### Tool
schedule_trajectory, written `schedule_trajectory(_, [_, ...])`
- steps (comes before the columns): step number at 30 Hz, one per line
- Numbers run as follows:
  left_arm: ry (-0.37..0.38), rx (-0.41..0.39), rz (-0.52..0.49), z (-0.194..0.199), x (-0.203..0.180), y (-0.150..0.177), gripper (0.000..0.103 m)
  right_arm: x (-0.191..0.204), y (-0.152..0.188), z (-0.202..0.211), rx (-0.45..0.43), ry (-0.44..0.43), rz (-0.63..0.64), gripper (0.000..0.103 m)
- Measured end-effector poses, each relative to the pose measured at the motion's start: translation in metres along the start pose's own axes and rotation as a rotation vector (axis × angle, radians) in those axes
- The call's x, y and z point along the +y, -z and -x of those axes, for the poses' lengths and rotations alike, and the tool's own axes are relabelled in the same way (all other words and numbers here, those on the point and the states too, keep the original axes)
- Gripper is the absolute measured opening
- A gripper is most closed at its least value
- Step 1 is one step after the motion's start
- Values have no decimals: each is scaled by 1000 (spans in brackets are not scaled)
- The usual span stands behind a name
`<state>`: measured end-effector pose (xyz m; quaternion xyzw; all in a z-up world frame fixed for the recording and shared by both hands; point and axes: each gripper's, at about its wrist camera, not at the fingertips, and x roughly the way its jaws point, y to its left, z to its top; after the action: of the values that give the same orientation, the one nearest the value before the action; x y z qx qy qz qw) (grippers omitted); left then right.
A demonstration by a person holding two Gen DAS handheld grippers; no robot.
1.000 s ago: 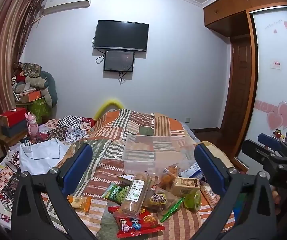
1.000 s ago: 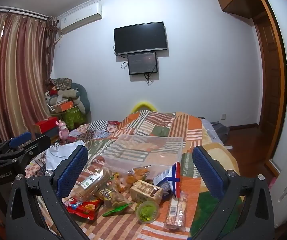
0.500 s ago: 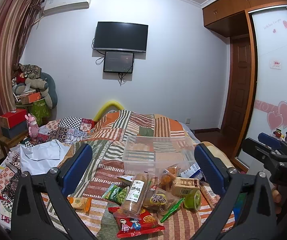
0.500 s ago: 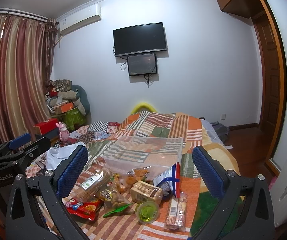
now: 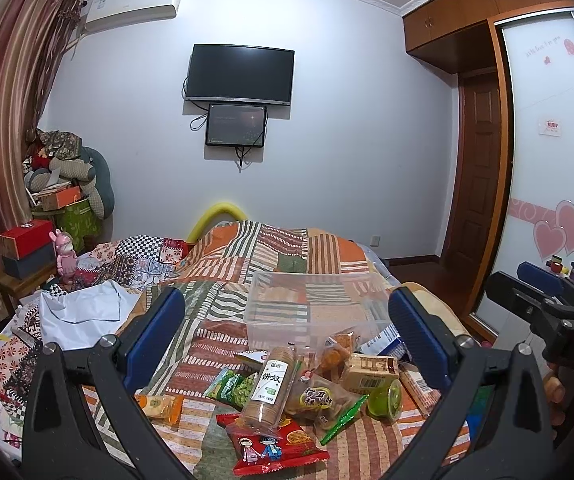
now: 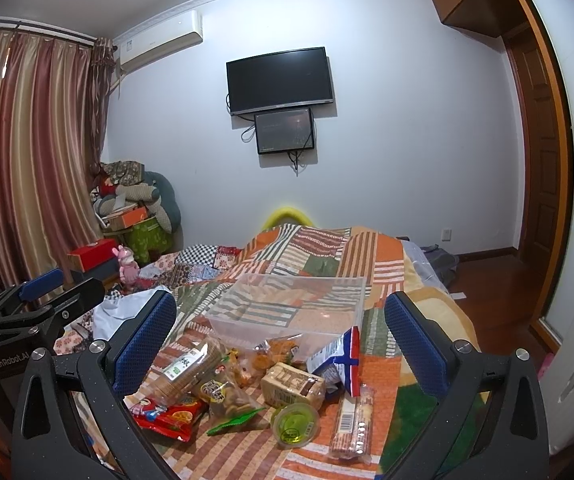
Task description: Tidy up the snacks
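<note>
Nothing much has shifted since a second ago: both the left gripper (image 5: 285,336) and right gripper (image 6: 280,332) hover wide open and empty above the snacks (image 5: 283,396) heaped before the clear bin (image 5: 311,308), apparently choosing.

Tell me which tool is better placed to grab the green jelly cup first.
Right, probably. In the right wrist view the green jelly cup lies near centre between the open right tool. In the left wrist view it sits far right, near one finger of the open left tool.
</note>
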<state>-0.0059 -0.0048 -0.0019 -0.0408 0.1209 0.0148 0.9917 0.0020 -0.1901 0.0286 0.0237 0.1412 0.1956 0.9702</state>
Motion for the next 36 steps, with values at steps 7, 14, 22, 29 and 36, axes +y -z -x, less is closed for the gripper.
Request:
schedule_trajectory(7, [0,-1,-4,0,-1,0,103,1,0,0,-1,-1,0,103])
schedule_trajectory(14, [6,-2,-7,1,-1,-1,103,1,0,0,0,0,0,103])
schedule_trajectory(22, [8,0,-8,1,-1,-1,103,2,-1,2,-1,-3,-3,103])
schedule_trajectory(29, [7,-4,-12,2,-1,-1,103,2,-2,2,-2,-4,-3,103])
schedule_trajectory(36, [5,-7,-12,3,0,-1,103,3,-2,2,-2,-3,-2,103])
